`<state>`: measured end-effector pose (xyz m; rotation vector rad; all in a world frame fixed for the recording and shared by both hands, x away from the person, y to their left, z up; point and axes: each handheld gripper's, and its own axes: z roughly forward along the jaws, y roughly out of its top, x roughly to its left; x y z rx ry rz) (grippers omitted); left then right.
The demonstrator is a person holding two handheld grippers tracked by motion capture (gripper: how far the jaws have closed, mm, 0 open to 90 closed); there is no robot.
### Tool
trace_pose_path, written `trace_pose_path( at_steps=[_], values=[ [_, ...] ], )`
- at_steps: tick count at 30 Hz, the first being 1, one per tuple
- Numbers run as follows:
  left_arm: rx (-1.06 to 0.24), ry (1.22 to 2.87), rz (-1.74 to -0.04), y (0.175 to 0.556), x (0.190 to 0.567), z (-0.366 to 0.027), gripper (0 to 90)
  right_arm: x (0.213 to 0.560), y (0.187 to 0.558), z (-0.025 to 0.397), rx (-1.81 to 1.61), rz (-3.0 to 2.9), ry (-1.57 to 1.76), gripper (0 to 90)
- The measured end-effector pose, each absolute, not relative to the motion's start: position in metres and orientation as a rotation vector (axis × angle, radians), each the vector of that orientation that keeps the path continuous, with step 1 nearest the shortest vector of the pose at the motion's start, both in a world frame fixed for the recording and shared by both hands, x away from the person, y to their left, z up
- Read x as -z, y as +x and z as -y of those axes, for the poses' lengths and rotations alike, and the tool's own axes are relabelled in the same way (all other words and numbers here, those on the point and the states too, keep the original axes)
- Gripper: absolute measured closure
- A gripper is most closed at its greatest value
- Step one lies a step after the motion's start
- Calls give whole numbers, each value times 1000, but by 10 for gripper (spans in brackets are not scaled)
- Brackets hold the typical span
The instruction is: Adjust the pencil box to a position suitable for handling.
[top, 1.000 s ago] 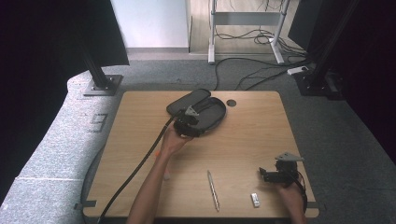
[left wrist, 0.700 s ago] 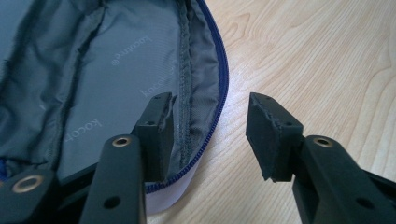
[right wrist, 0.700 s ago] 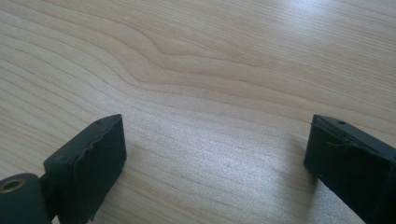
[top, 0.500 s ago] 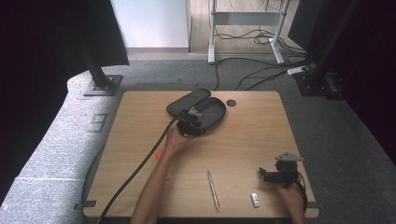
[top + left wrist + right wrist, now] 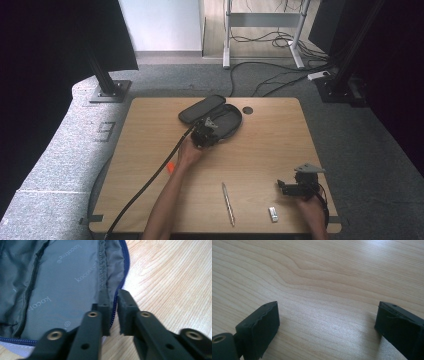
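A dark zip pouch (image 5: 229, 117) lies flat and unzipped at the far middle of the wooden table (image 5: 270, 145), its flap (image 5: 200, 109) folded out to the left. My left gripper (image 5: 208, 130) sits at the pouch's near edge. In the left gripper view the grey lining (image 5: 62, 282) fills the upper left. The blue zip rim (image 5: 122, 282) runs between the jaws of the left gripper (image 5: 113, 301), which are nearly together on it. My right gripper (image 5: 284, 188) rests near the front right corner, open over bare wood (image 5: 327, 315).
A silver pen (image 5: 228, 204) lies near the front edge, with a small white stick (image 5: 273, 214) to its right. A black round grommet (image 5: 248, 109) sits beside the pouch. The left gripper's thick cable (image 5: 145, 187) trails off the front left.
The left forearm has shifted slightly while its gripper stays at the pouch's edge. The right gripper has not moved.
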<state>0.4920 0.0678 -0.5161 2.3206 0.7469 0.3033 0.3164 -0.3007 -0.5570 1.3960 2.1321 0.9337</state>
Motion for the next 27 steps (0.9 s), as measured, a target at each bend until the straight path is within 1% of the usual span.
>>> trace_pose_path(
  at_steps=[2,5,13,19,27],
  values=[
    [-297,2318,-742,491,515,-68,864,557,316,301,-934,-2133,1395,48],
    [-265,2297,-747,490,514,-70,878,557,316,301,-934,-2134,1393,48],
    [-217,2275,-739,477,510,-71,878,557,316,301,-935,-2135,1393,48],
    [-222,2288,-720,468,506,-69,877,557,316,301,-934,-2135,1394,48],
    [-194,2290,-714,453,504,-67,877,557,316,301,-934,-2135,1394,48]
  ],
)
